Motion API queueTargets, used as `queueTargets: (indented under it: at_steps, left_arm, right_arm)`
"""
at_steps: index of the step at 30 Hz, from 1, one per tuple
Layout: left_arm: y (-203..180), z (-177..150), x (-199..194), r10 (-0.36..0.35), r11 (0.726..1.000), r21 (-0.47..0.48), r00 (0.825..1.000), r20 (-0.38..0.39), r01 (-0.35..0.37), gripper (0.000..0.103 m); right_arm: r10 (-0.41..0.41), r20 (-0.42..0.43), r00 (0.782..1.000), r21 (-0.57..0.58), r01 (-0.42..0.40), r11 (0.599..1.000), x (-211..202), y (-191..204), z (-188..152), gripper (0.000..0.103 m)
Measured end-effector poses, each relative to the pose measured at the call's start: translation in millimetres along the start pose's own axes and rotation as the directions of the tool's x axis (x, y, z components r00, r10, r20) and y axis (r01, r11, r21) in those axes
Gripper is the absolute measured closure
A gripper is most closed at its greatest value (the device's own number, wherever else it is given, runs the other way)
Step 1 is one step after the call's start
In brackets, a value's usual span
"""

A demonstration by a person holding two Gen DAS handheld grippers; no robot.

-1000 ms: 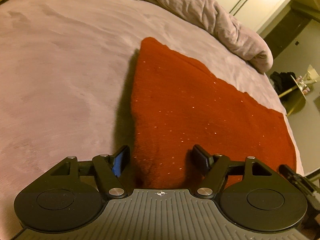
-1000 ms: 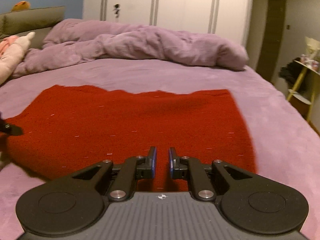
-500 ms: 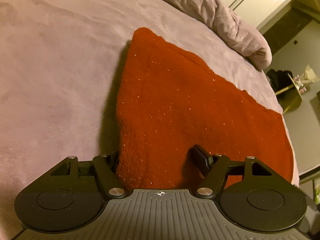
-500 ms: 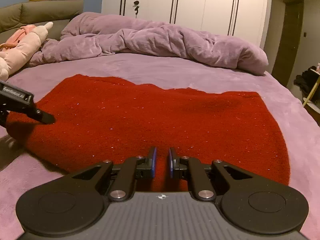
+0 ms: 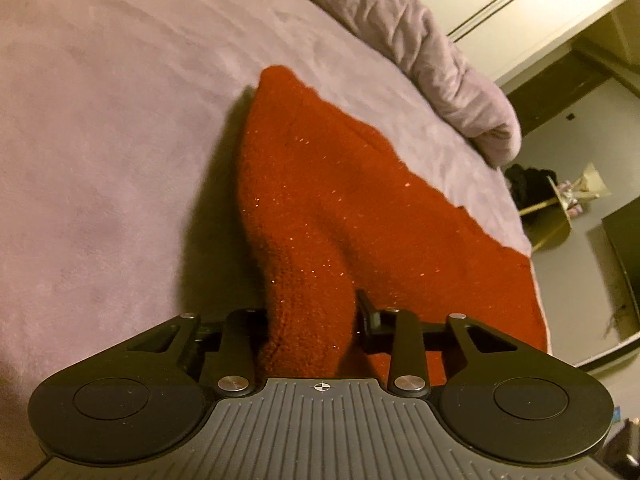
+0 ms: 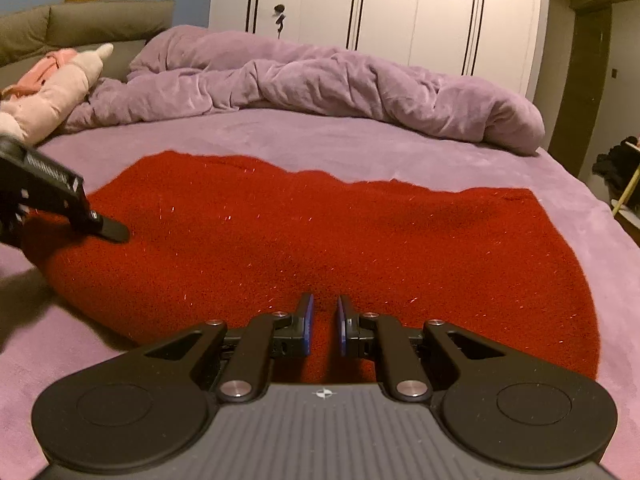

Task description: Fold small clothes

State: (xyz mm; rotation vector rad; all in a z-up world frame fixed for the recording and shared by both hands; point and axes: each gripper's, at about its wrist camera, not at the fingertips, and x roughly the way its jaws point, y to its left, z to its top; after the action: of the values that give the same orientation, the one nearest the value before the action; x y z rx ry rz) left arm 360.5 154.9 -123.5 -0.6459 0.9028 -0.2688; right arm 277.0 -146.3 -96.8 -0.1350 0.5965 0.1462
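Left gripper (image 5: 310,312) closing on bunched cloth (image 5: 340,200) corner; right gripper (image 6: 322,320) narrow, pinching cloth's near edge on bed (image 6: 360,136).

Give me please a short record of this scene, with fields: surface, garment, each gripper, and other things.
surface: bed with purple cover
garment: red knit cloth, spread on the bed, left edge bunched up
left gripper: jaws closing, bunched cloth edge between them
right gripper: shut on the near edge of the cloth
duvet: crumpled at the far side of the bed
plush toy: pink, far left, beside the duvet
wardrobe: white, behind the bed
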Motion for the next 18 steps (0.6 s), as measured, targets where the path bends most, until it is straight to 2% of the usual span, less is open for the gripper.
queueTargets:
  at_steps: [3,5,8,10,14,18]
  left_arm:
    - [-1.4,1.1,-7.9,-0.040,0.999,-0.016,0.999,0.019,0.040,0.071]
    - [-2.4,2.7,-12.1,-0.070,0.997,-0.039,0.997,0.034,0.071,0.072]
    - [-15.2,6.1,-19.3,-0.067,0.997,-0.022,0.996,0.051,0.068,0.073]
    - [-35.5,6.7,-25.7,-0.061,0.997,0.054,0.996,0.072,0.057,0.073]
    - [-76.2,6.3,-31.6,0.005,0.983,0.180,0.996,0.088,-0.020,0.073]
    - [-114.5,-0.9,-30.1,0.060,0.946,0.311,0.992,0.110,-0.092,0.073]
  right_arm:
    - [0.010,-0.037,0.999,0.009,-0.010,1.000,10.4,-1.1,-6.3,0.092]
    - [0.010,-0.033,0.999,-0.009,-0.010,1.000,8.9,-0.3,-7.6,0.092]
    - [0.020,-0.001,1.000,0.013,-0.020,1.000,-6.6,-7.0,-3.3,0.091]
    - [-0.005,0.029,1.000,0.054,0.004,0.999,-18.3,-16.9,-1.9,0.091]
    - [-0.082,0.040,0.996,0.032,0.081,0.996,-28.5,-29.1,-5.6,0.091]
    - [-0.081,0.026,0.996,0.051,0.079,0.996,-27.1,-38.2,-9.8,0.091]
